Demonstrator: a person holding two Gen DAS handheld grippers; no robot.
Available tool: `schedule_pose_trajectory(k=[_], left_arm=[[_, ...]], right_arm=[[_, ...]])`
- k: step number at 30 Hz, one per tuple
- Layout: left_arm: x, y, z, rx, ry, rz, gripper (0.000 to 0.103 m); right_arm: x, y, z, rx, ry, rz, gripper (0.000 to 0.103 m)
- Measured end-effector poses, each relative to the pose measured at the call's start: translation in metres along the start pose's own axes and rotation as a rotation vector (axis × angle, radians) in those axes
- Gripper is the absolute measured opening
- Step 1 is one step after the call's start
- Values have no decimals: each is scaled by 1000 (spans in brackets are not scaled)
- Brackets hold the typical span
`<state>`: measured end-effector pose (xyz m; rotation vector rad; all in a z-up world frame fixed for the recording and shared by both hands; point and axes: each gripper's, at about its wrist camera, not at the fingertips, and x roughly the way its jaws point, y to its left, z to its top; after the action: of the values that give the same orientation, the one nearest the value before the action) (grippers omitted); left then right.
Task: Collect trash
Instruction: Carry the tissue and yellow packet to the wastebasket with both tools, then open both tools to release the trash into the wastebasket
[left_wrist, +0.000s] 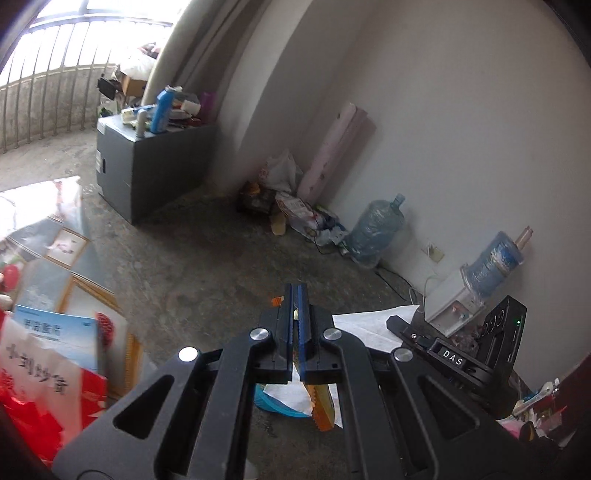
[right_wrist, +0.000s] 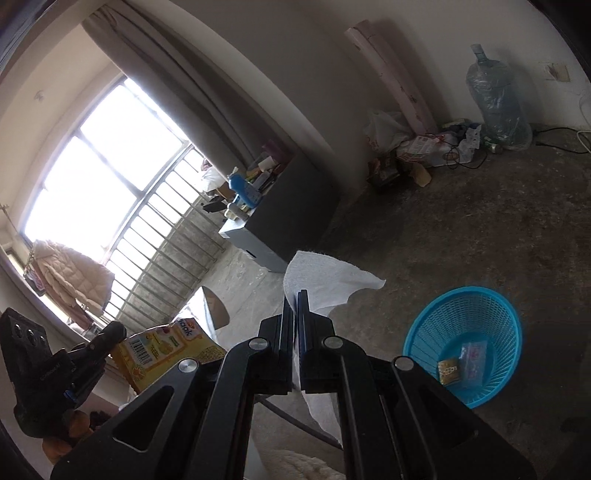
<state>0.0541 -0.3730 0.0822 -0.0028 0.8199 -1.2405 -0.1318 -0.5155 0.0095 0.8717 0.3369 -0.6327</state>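
Left of the blue basket (right_wrist: 466, 341): right gripper (right_wrist: 295, 299) clamped on a white tissue (right_wrist: 325, 286), left gripper (left_wrist: 295, 295) pinching a yellow wrapper (right_wrist: 166, 350) lettered "ook".

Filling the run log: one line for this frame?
left gripper: shut on wrapper | right gripper: shut on tissue | bin: on floor, two scraps inside

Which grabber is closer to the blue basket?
Hard to say. The right gripper, shut on a white tissue, has the blue basket just beside it; the left gripper, holding a yellow wrapper, hangs above it.
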Motion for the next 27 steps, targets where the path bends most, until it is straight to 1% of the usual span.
schedule_pose_trajectory(k=[5,9,14,17,19,21,22,23,24,25,26,27], left_arm=[[97,-25,-15,23,124,-15,0],[167,-26,-26,7,230,-15,0],[236,-16,-42,-12,327,2,0],[269,-7,-51,-24,374,24,1],[290,-2,-59,-28,411,44,1],[306,3,-68,-41,443,54,6],[315,5,-73,-48,466,64,14],[323,6,-75,-54,483,78,22],[326,8,-77,-58,490,86,25],[329,8,-79,-57,490,94,25],[329,9,-78,-56,485,98,26],[328,8,-77,-56,479,97,26]], right_arm=[[31,-47,11,19,47,-115,3],[61,-82,15,57,101,-169,3],[102,-127,12,137,172,-205,3],[124,-152,6,182,208,-227,3],[142,-171,2,231,251,-234,3],[160,-188,-4,261,307,-253,4],[169,-193,-7,258,343,-278,4],[179,-198,-10,243,388,-317,10],[187,-202,-14,226,422,-359,26],[193,-206,-18,207,449,-406,38],[197,-208,-21,186,468,-448,55],[200,-209,-25,162,488,-477,62]])
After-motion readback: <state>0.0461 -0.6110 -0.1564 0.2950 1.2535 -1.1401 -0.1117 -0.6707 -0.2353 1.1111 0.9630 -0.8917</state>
